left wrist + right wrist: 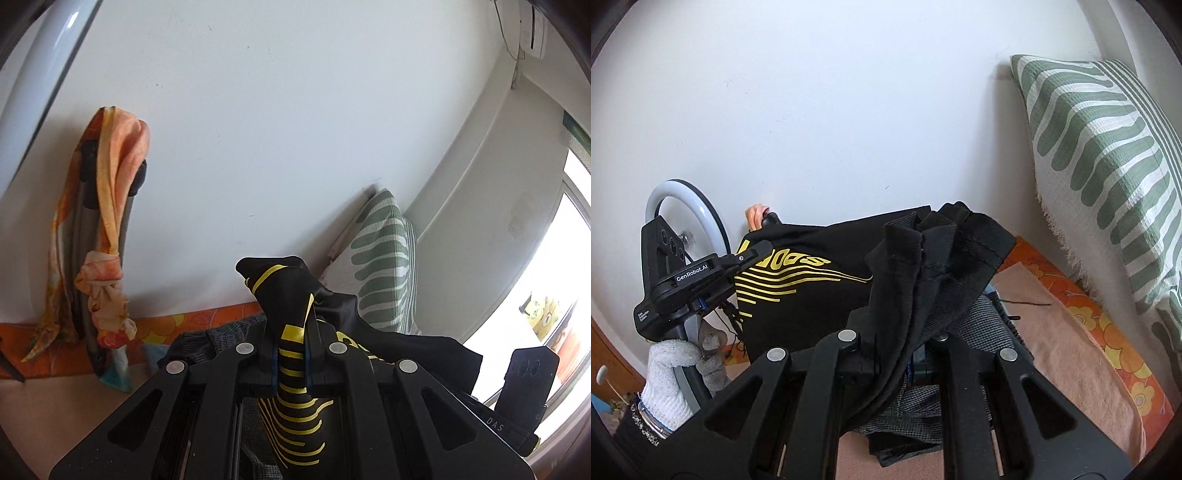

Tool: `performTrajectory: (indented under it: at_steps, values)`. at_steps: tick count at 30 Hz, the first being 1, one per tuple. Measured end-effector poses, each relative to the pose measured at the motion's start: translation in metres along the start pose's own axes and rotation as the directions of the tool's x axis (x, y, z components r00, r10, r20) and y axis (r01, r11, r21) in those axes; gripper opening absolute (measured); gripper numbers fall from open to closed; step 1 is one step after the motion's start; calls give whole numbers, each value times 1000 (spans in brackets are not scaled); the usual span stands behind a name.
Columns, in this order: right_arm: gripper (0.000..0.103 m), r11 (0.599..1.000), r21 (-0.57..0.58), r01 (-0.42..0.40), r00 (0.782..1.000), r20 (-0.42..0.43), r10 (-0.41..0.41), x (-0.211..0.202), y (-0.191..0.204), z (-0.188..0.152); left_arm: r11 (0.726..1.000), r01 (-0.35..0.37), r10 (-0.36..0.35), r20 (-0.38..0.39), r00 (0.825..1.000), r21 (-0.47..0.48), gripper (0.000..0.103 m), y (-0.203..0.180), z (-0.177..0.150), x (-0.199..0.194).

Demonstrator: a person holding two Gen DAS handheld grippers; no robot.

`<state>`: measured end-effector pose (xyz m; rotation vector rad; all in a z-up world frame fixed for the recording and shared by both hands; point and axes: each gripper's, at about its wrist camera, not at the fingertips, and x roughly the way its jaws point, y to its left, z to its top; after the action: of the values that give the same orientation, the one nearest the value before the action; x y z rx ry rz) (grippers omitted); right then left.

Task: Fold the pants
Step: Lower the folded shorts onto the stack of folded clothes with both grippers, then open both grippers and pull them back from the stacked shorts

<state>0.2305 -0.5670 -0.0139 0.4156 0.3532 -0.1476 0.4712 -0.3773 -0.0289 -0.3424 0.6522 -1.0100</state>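
Note:
Black pants with yellow stripes and lettering are held up in the air between both grippers. My left gripper is shut on a striped edge of the pants, which bunch above the fingers. My right gripper is shut on a black ribbed hem of the same pants; the fabric stretches left toward the left gripper, held by a white-gloved hand. The right fingertips are hidden by cloth.
A grey checked garment lies below on a pinkish sheet with an orange flowered border. A green-striped pillow leans on the white wall at right. An orange scarf hangs on a stand. A ring light stands at left.

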Motion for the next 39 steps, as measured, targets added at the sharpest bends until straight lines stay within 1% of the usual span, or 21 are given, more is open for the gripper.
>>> performTrajectory:
  at_steps: [6, 8, 11, 16, 18, 20, 22, 24, 26, 29, 31, 35, 39]
  values:
    - [10, 999, 37, 14, 1000, -8, -14, 28, -35, -3, 1000, -16, 16, -26, 1000, 2, 8, 4, 0, 41]
    - [10, 998, 60, 11, 1000, -19, -10, 40, -44, -9, 999, -35, 35, -38, 999, -1, 8, 12, -3, 52]
    - [10, 996, 94, 12, 999, -49, -7, 60, -57, -23, 998, -58, 56, -73, 996, -31, 8, 32, -14, 69]
    - [10, 973, 227, -38, 993, -103, 63, 79, -83, -50, 992, -111, 103, -144, 984, -52, 8, 58, -36, 89]
    - [13, 965, 258, -48, 989, -120, 81, 81, -86, -57, 991, -128, 120, -160, 980, -42, 8, 59, -40, 93]
    - [15, 953, 296, -55, 987, -130, 98, 81, -91, -62, 987, -161, 155, -163, 974, -21, 10, 58, -41, 94]
    - [22, 934, 349, -76, 983, -130, 129, 78, -97, -68, 982, -186, 180, -163, 970, -24, 13, 61, -40, 94]
    - [24, 924, 374, -83, 983, -121, 138, 73, -103, -73, 978, -208, 200, -158, 967, -35, 18, 65, -38, 91]
    - [24, 916, 393, -84, 985, -105, 136, 66, -109, -76, 975, -218, 209, -164, 964, -39, 20, 71, -36, 90]
    - [24, 909, 414, -45, 993, -84, 88, 56, -119, -77, 964, -265, 260, -153, 953, -11, 20, 72, -35, 87]
    - [24, 901, 431, -42, 994, -75, 82, 50, -123, -78, 960, -280, 276, -153, 949, -3, 20, 73, -34, 87]
    - [24, 906, 423, 3, 995, -88, 37, 43, -126, -82, 956, -292, 288, -153, 945, -1, 20, 74, -33, 82]
    - [25, 907, 421, 18, 995, -96, 25, 38, -127, -84, 958, -286, 286, -149, 947, 23, 20, 64, -34, 73]
